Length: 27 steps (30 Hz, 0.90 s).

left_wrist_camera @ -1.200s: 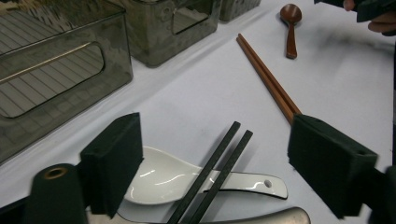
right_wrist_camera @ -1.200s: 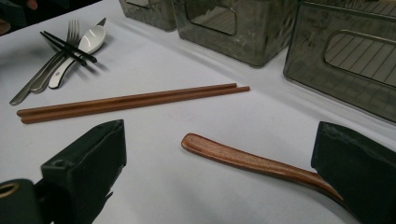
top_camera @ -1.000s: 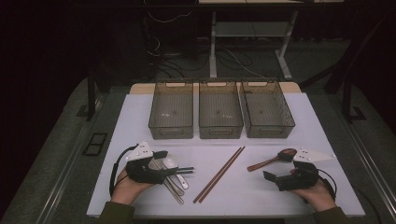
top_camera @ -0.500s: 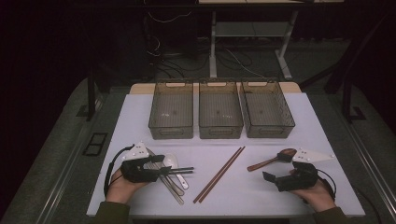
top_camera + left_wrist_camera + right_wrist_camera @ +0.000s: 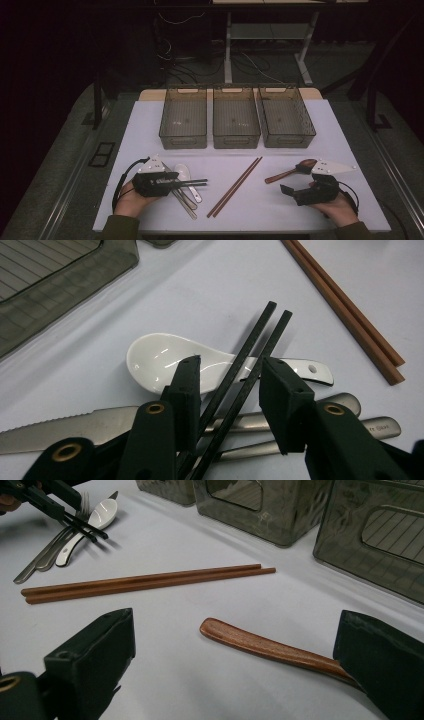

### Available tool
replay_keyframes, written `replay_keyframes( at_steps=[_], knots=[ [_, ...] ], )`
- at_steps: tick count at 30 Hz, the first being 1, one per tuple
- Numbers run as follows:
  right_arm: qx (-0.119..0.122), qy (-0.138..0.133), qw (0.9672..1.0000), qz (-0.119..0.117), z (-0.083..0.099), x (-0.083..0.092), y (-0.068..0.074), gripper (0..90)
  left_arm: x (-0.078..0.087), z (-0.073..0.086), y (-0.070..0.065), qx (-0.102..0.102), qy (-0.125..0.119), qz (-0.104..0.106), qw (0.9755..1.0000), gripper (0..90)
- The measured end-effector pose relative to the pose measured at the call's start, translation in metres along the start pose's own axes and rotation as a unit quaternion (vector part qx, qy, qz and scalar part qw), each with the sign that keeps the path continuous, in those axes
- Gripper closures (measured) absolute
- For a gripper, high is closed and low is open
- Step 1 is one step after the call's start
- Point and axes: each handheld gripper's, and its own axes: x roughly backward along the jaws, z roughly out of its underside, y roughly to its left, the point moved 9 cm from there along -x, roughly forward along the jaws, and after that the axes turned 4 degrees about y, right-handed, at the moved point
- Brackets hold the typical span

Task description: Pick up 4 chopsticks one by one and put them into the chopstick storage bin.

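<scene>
My left gripper (image 5: 176,183) (image 5: 231,365) lies low over a small pile of cutlery at the front left. A pair of black chopsticks (image 5: 252,347) (image 5: 195,182) runs between its jaws, which have just been closing; narrow gaps still show beside the pads. Under the chopsticks lie a white ceramic spoon (image 5: 165,357) (image 5: 183,171), a knife (image 5: 60,427) and metal handles (image 5: 345,425). My right gripper (image 5: 296,192) (image 5: 240,625) rests open at the front right. A wooden spoon (image 5: 292,170) points its handle (image 5: 260,645) between the jaws, close to the right one.
Three dark see-through bins (image 5: 183,120) (image 5: 236,119) (image 5: 286,119) stand in a row at the back of the white mat (image 5: 260,210). A pair of brown wooden chopsticks (image 5: 235,186) (image 5: 145,582) lies slantwise in the middle.
The left gripper's jaws have narrowed around the black chopsticks, and the hand has barely shifted. The right hand and gripper have kept still.
</scene>
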Motion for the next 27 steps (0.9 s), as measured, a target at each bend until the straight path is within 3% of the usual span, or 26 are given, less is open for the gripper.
replay_keyframes(
  at_steps=[9,27],
  knots=[
    [0.000,0.002,1.0000,-0.001,0.000,0.000,0.000,2.9,-0.005,0.005,0.001,-0.004,0.010,0.011,0.9999,63.0],
    [0.001,0.001,1.0000,0.000,0.000,-0.001,0.000,2.9,-0.012,0.011,0.002,-0.022,0.037,0.008,0.9990,66.2]
  ],
)
